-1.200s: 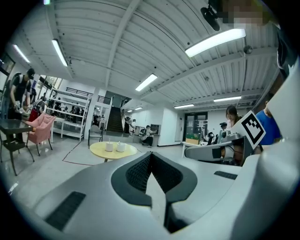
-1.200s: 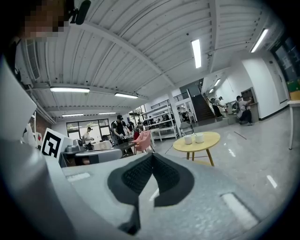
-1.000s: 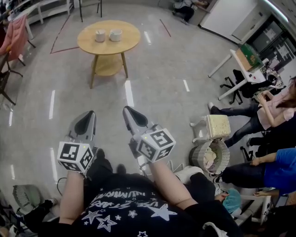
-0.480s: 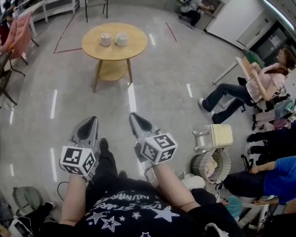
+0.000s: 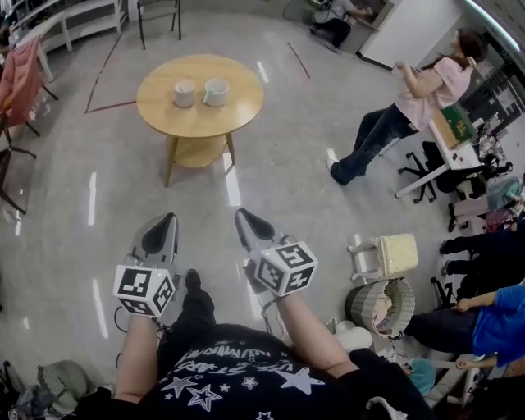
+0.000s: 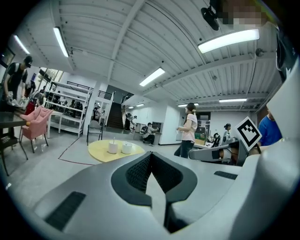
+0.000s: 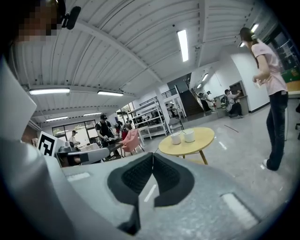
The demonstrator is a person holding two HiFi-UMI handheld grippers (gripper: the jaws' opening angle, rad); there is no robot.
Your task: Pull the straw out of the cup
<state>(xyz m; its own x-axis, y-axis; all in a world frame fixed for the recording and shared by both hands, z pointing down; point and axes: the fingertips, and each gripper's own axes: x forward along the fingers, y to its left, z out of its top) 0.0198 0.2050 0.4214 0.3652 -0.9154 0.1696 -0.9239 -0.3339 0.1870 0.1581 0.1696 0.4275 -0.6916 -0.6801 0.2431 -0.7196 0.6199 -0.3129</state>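
Observation:
Far ahead on the floor stands a round wooden table (image 5: pixel 199 115) carrying two white cups (image 5: pixel 184 93) (image 5: pixel 216 91). In the left gripper view the cups (image 6: pixel 112 147) (image 6: pixel 126 148) look small, and a thin straw (image 6: pixel 113 139) sticks up from the left one. The right gripper view also shows them (image 7: pixel 176 138) (image 7: pixel 189 136) on the table (image 7: pixel 201 140). My left gripper (image 5: pixel 162 221) and right gripper (image 5: pixel 246 217) are held side by side in front of me, well short of the table. Both are shut and hold nothing.
A person in a pink top (image 5: pixel 418 86) walks at the back right. Seated people, a wicker basket (image 5: pixel 377 303) and a stool (image 5: pixel 392 246) line the right side. A pink chair (image 5: pixel 20 66) and shelving (image 5: pixel 74 20) stand at the left.
Both grippers have moved forward over the floor toward the table, which now looks nearer. The person in pink has stood up and walked toward the back right.

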